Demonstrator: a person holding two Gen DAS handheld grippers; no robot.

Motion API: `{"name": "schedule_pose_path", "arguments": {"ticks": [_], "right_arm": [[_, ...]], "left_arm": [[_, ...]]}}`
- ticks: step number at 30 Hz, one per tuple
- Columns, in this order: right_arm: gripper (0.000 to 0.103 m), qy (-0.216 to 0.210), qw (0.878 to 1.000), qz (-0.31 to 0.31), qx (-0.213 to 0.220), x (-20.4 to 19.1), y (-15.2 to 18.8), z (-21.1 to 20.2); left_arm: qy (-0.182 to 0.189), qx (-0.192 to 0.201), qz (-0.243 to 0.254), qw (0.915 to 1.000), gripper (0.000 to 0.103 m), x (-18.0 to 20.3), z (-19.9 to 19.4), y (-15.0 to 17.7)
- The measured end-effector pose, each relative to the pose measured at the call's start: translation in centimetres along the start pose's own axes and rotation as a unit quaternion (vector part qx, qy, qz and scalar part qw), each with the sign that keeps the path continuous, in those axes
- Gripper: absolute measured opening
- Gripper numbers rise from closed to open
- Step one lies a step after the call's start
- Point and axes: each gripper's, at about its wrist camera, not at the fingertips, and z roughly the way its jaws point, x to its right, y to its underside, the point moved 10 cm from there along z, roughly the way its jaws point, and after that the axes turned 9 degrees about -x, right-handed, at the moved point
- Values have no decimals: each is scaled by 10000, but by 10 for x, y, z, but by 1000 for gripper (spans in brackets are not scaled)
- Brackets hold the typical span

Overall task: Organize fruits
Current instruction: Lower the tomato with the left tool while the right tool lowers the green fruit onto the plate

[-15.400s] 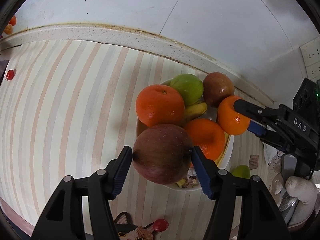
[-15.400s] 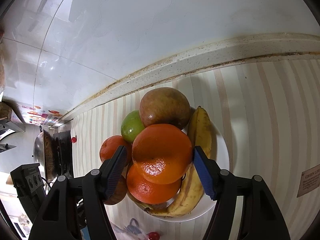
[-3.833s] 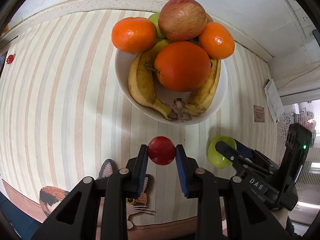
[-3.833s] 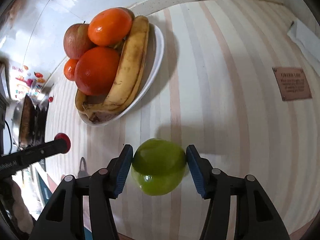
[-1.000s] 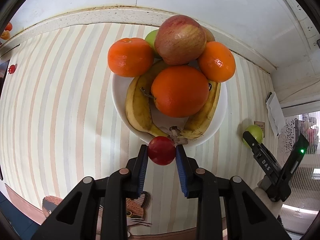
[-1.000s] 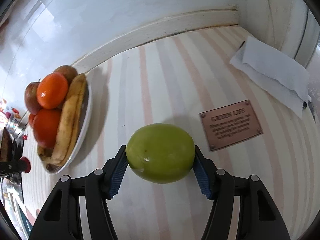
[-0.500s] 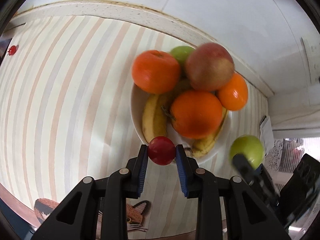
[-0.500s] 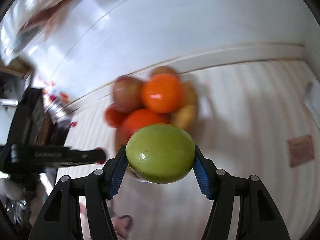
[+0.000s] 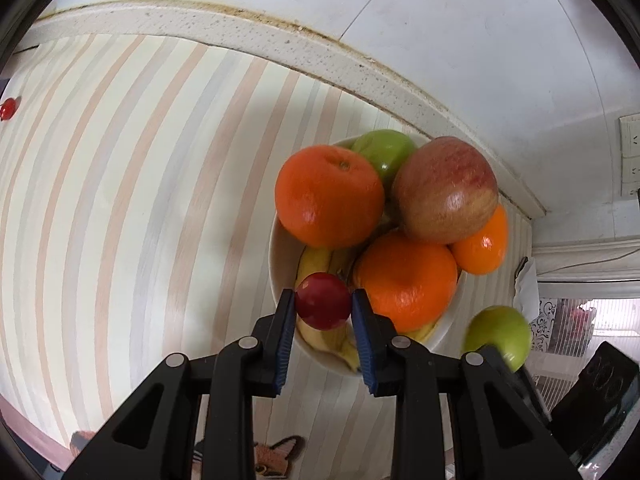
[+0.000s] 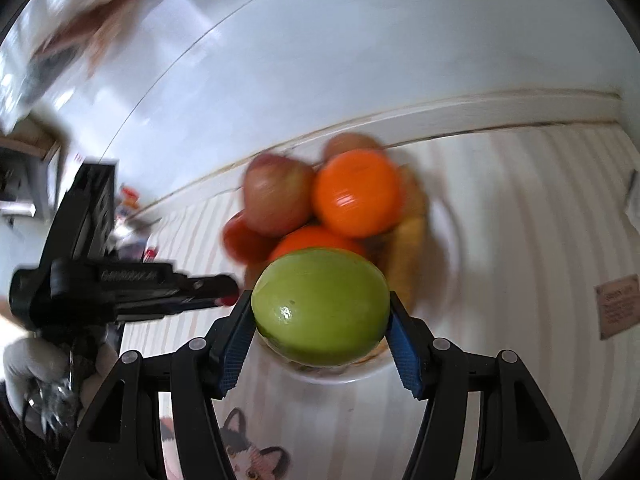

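Note:
A white bowl (image 9: pixel 276 276) near the back wall holds oranges (image 9: pixel 330 196), a red-yellow apple (image 9: pixel 446 190), a green apple (image 9: pixel 382 152) and bananas (image 9: pixel 332 338). My left gripper (image 9: pixel 323 307) is shut on a small red fruit (image 9: pixel 323 306), held over the bowl's near rim. My right gripper (image 10: pixel 321 307) is shut on a green fruit (image 10: pixel 321 306), held in front of the bowl (image 10: pixel 340 376); it also shows at the right in the left wrist view (image 9: pixel 498 338). The left gripper shows in the right wrist view (image 10: pixel 228 290).
The striped counter (image 9: pixel 120 200) meets a raised stone ledge (image 9: pixel 280 48) and white wall. A small red item (image 9: pixel 7 109) lies far left. A brown label (image 10: pixel 618 306) and folded paper (image 9: pixel 526 284) lie right of the bowl. A cat-picture mat (image 10: pixel 248 452) lies at the near edge.
Both grippers have moved closer to the bowl with their fruits. The right gripper swung from the label area towards the bowl; its view is motion-blurred. The red fruit is now over the bowl's rim.

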Motion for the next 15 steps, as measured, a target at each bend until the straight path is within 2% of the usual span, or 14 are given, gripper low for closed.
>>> {"name": "schedule_pose_path", "arguments": {"ticks": [4,9,15], "right_arm": [[65,83,9998,160,57,16,-10,-8],[65,120,9999,-18,-19,8,-8,-5],[65,169,9998,51,-85,12,-1,0]], "left_arm": [[53,-47,18,10000,26,0,7,-2],[36,-39,21,10000,27,-3,14,0],[-91,-224,-73,9997,30,-9,22,7]]}}
